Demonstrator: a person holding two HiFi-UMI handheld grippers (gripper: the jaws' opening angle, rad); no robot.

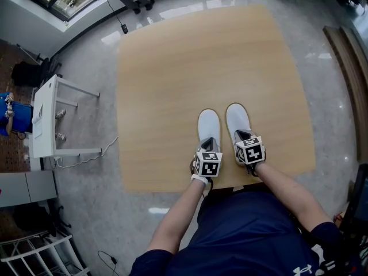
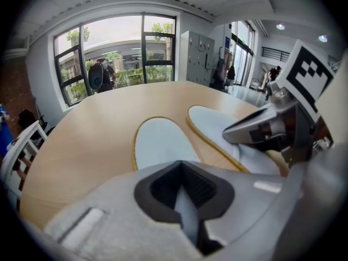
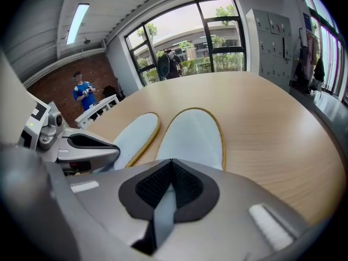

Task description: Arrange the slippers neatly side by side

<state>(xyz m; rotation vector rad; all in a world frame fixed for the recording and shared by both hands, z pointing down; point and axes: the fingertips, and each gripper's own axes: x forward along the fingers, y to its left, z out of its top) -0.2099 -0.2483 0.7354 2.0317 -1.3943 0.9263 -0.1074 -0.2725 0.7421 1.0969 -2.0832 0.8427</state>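
The 2 slippers lie side by side near the table's close edge, with the left gripper pinched shut on the heel of the left slipper and the right gripper likewise on the right slipper. Letting go with a tug could skew a toe or drag a heel off the edge. Nothing blocks them; a white stand and a cable are well apart on the floor.
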